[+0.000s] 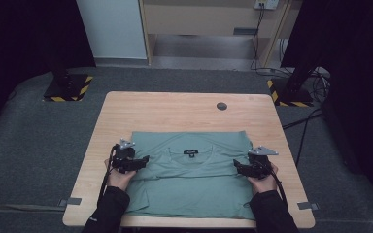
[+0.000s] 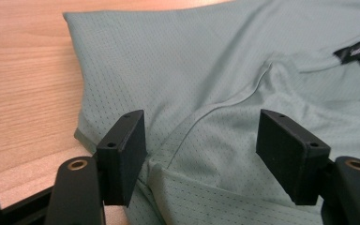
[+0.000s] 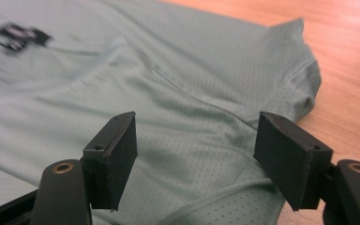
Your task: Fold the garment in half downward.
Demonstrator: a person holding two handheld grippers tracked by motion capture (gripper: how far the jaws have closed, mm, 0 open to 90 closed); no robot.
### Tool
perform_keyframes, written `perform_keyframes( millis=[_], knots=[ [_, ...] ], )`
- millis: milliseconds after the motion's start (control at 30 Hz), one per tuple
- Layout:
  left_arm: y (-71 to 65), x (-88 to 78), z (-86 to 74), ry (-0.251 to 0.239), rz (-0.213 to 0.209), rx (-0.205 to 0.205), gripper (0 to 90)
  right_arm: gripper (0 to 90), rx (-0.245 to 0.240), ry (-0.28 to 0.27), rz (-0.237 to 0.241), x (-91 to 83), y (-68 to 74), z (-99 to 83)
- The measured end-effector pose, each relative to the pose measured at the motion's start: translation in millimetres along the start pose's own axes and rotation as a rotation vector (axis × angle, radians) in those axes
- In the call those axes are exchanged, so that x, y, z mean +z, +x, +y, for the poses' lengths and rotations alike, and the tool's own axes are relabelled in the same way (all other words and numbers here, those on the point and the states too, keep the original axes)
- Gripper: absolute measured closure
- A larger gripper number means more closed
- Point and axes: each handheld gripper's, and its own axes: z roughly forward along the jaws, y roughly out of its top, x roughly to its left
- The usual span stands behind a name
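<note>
High view. I see a green T-shirt [image 1: 189,174] lying flat on the wooden table [image 1: 175,109], toward the 6 o'clock edge, sleeves folded in, neck label near centre. The left gripper [image 1: 143,160] sits at the shirt's 9 o'clock side and the right gripper [image 1: 237,165] at its 3 o'clock side, both pointing inward over the cloth. A small dark disc [image 1: 221,106] lies at 12 o'clock, well apart from the shirt. From this height I cannot read the jaw gap.

Left gripper view. Jaws stand wide with nothing between them, over the folded sleeve edge [image 2: 187,180]. The black label [image 2: 358,51] shows at 2 o'clock, partly cut off by the frame.

Right gripper view. Jaws likewise wide and empty. The shirt's shoulder corner [image 3: 304,70] is at 1 o'clock; the label [image 3: 18,35] at 10 o'clock is blurred and unreadable.

Handling judgement: thin perforated knit, light, limp and likely a little slick, so it will sag and slide when lifted. I would pinch at the folded side edges, taking all layers. How many layers lie under each jaw is hidden, as is whether the tips touch the cloth.
</note>
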Motion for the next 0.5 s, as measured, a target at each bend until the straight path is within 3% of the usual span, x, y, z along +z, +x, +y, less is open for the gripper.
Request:
perform_keyframes(
  millis=[67,267,367,500],
  knots=[
    [-0.9,-0.7,3.5,0.016,-0.007,0.013,30.9,29.9,0.014,-0.023,0.010,-4.2,1.5,1.8],
    [-11.4,-5.4,13.0,-0.021,-0.045,0.041,30.7,27.5,0.025,-0.040,0.008,-13.3,6.7,6.8],
    [-17.6,-7.3,14.9,-0.031,-0.050,0.069,30.1,25.1,0.002,-0.042,-0.008,-20.5,10.7,14.6],
    [-23.3,-7.6,18.4,-0.047,-0.064,0.079,30.0,25.1,-0.017,-0.075,0.013,-29.2,18.2,29.3]
  ],
)
